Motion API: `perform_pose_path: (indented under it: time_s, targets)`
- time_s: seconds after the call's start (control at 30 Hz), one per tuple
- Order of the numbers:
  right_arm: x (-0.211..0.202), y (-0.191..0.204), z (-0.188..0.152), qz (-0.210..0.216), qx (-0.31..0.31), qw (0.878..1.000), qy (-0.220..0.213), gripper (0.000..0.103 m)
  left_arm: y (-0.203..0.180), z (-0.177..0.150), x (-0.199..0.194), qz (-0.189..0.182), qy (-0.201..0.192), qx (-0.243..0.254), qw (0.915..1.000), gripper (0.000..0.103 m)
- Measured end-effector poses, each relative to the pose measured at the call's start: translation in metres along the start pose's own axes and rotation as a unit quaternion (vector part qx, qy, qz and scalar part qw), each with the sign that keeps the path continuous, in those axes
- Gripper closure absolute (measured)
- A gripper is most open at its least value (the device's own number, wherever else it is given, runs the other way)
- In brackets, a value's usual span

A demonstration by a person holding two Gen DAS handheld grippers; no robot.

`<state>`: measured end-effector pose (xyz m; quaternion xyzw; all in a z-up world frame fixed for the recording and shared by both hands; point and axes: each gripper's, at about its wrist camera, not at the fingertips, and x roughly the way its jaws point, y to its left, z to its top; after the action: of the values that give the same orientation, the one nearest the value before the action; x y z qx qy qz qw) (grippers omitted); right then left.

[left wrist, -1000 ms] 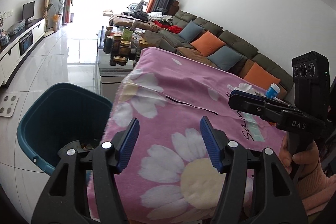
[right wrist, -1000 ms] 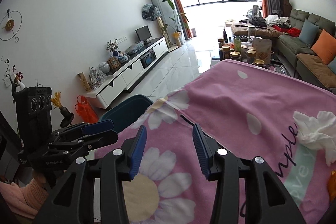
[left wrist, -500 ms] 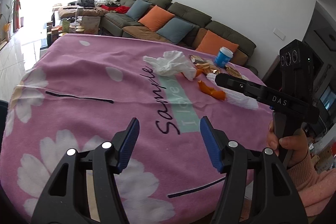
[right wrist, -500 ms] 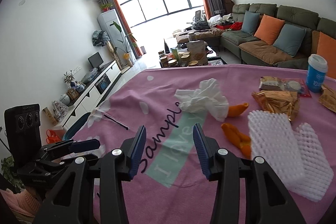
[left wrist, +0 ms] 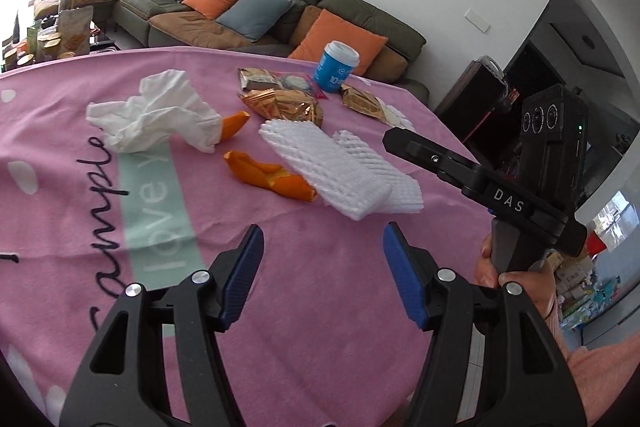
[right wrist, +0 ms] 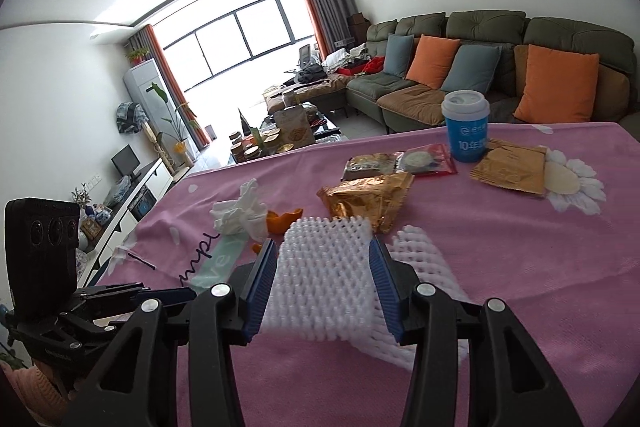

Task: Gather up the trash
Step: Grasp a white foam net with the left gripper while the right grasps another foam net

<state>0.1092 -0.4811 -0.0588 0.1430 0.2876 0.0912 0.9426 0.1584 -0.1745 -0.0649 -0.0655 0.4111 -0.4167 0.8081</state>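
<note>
Trash uncollected on surface [left wrist: 320, 307]: foam netting [right wrist: 324, 267] between wide right gripper [right wrist: 324, 279] (contact unclear); left gripper [left wrist: 322, 267] wide, empty.

**Item count, pink tablecloth and room**

- White foam nets: 2, overlapping, the upper one [right wrist: 324, 267] on the lower one [right wrist: 424, 267].
- Orange peel pieces: 2, one near [left wrist: 268, 175], one far [left wrist: 234, 125] beside the tissue.
- Crumpled white tissue [left wrist: 156, 115]: 1.
- Blue paper cup with white lid [right wrist: 466, 127]: 1.
- Gold foil wrappers: 2, one centre [right wrist: 368, 199], one far right [right wrist: 508, 167].
- Red-edged clear packet [right wrist: 424, 161]: 1.
- Dark snack packet [right wrist: 370, 165]: 1.
- Orange sofa cushions: 2 in right wrist view [right wrist: 434, 61] [right wrist: 556, 87].
- Grey-blue cushions: 2 [right wrist: 398, 53] [right wrist: 472, 67].
</note>
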Motion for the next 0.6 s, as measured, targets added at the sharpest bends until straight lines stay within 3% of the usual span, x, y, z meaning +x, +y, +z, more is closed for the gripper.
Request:
perform_pose_path:
  time_s: [0.27, 0.3, 0.5, 0.6]
  targets:
    - [0.001, -0.045, -0.006, -0.044, 0.038, 0.998, 0.016, 0.045, -0.007, 0.021, 0.046, -0.04, 0.037, -0.024, 0.9982, 0.042]
    - [0.003, -0.049, -0.006, -0.044, 0.043, 0.998, 0.023, 0.041, -0.008, 0.023, 0.051, -0.039, 0.041, -0.027, 0.998, 0.042]
    - [0.016, -0.065, -0.01, -0.042, 0.062, 0.996, 0.05, 0.038, -0.004, 0.027, 0.075, -0.032, 0.066, -0.034, 0.9967, 0.043]
    - [0.024, -0.066, -0.012, -0.028, 0.067, 0.995, 0.071, 0.038, 0.003, 0.029, 0.083, -0.041, 0.07, -0.047, 0.9956, 0.056]
